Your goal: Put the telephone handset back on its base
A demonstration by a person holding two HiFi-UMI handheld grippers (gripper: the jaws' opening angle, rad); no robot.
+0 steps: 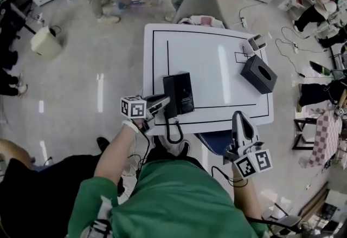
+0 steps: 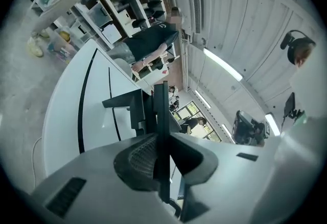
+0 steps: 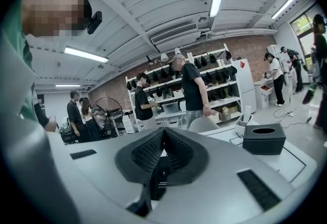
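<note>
A black telephone base [image 1: 185,93] lies near the front of the white table [image 1: 206,63], and the black handset [image 1: 169,90] runs along its left side. My left gripper [image 1: 164,102] comes in from the left at the handset's near end. In the left gripper view the gripper [image 2: 162,139] is shut on a thin black edge of the handset [image 2: 162,110], with the base [image 2: 130,105] just behind. A coiled cord [image 1: 173,135] hangs over the table's front edge. My right gripper [image 1: 241,115] hovers at the front right edge, shut and empty [image 3: 163,131].
A dark tissue box [image 1: 258,73] [image 3: 264,139] sits at the table's right, with a small grey object [image 1: 257,43] behind it. A grey chair [image 1: 200,6] stands at the far edge. Several people stand around the room, and shelves line the back wall.
</note>
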